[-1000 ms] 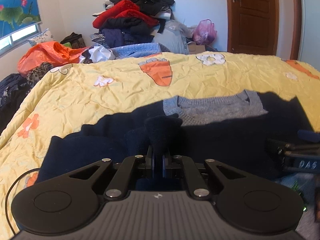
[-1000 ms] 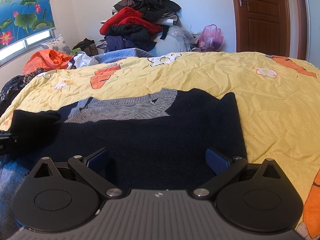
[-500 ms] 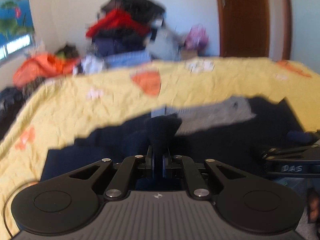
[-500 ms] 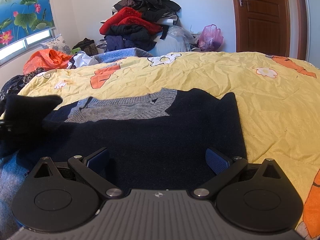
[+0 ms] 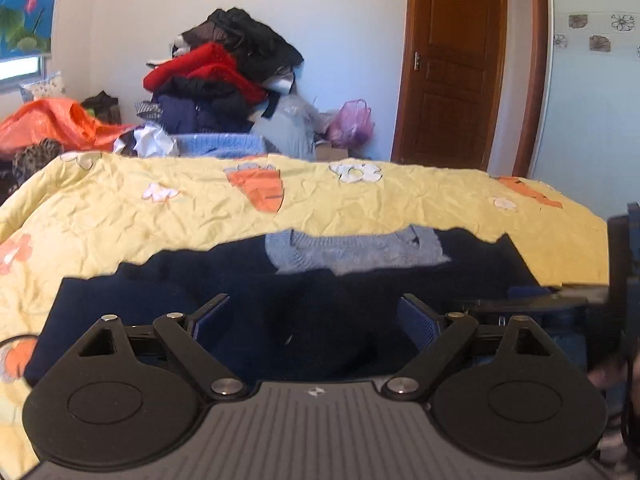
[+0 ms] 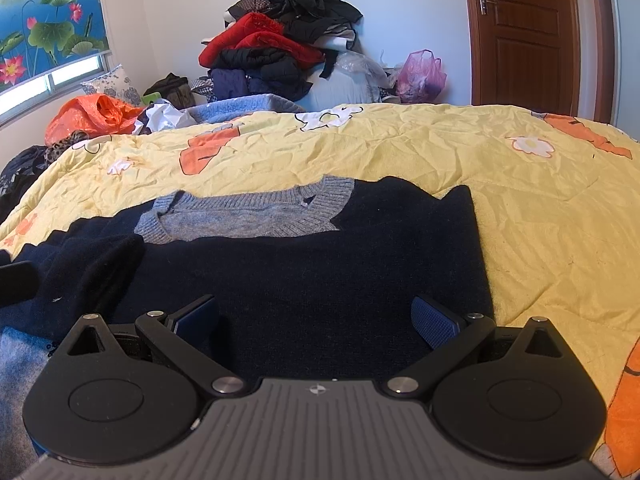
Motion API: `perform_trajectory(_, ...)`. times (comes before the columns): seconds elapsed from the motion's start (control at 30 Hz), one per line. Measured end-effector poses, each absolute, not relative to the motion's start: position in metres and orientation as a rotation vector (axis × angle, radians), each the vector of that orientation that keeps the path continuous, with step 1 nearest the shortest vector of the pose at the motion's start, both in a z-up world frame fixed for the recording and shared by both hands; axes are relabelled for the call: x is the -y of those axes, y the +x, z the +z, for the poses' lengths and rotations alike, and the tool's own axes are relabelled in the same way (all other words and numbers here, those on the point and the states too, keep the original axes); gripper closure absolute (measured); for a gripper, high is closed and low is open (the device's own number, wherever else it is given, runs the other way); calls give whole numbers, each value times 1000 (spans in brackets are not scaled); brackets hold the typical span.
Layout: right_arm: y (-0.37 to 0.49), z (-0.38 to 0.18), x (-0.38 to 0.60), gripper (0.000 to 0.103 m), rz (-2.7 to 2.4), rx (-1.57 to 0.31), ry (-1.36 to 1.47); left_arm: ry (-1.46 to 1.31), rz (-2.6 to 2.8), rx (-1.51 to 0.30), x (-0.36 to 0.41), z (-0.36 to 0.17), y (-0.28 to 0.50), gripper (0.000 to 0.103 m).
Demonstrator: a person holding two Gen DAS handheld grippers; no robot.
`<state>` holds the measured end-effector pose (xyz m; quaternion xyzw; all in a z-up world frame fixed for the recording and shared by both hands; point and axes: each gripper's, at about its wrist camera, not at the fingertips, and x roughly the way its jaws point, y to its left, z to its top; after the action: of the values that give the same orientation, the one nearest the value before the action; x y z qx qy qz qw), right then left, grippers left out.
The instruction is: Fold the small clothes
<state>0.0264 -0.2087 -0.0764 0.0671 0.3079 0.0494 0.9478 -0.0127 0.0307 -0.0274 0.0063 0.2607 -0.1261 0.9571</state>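
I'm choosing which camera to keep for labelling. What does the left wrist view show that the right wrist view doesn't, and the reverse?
Only the left wrist view shows the floral wall tiles right of the door, and the right gripper coming in from the right edge.

Only the right wrist view shows the sweater's folded-in sleeve lying on its left part, and most of the lotus painting.

Both show the navy sweater with its grey collar on the yellow quilt, the clothes pile, the wooden door, and an open gripper, the left gripper included.
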Motion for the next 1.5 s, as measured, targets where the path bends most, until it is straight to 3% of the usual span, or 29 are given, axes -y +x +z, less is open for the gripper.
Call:
perform_trajectory(0.33,28,-78,202,2,86,-637,97,-39,-152,-661,-72,-73,-19,13)
perform_trajectory(0.57,27,-67,183,6,37,-625,31,-53,-185,-623,-75,-73,-24,13)
perform_trajectory(0.67,26,-44,165,4,127,-590,130,-83,-187,-624,-79,-73,-24,13)
perform_trajectory(0.73,37,-39,149,5,230,-664,206,-109,-189,-617,-82,-73,-25,13)
perform_trajectory(0.8,51,-43,133,17,317,-756,265,-127,-185,-596,-85,-72,-29,13)
perform_trajectory(0.87,63,-48,118,38,345,-816,272,-130,-184,-574,-85,-71,-32,13)
perform_trajectory(1.0,70,-50,100,49,340,-828,240,-122,-186,-549,-84,-69,-36,13)
perform_trajectory(1.07,72,-49,96,90,378,-847,246,-124,-188,-546,-84,-68,-35,13)
perform_trajectory(1.27,65,-31,112,92,396,-764,184,-127,-198,-530,-84,-67,-38,13)
perform_trajectory(1.5,60,-18,207,92,181,-732,107,-113,-223,-523,-81,-67,-38,13)
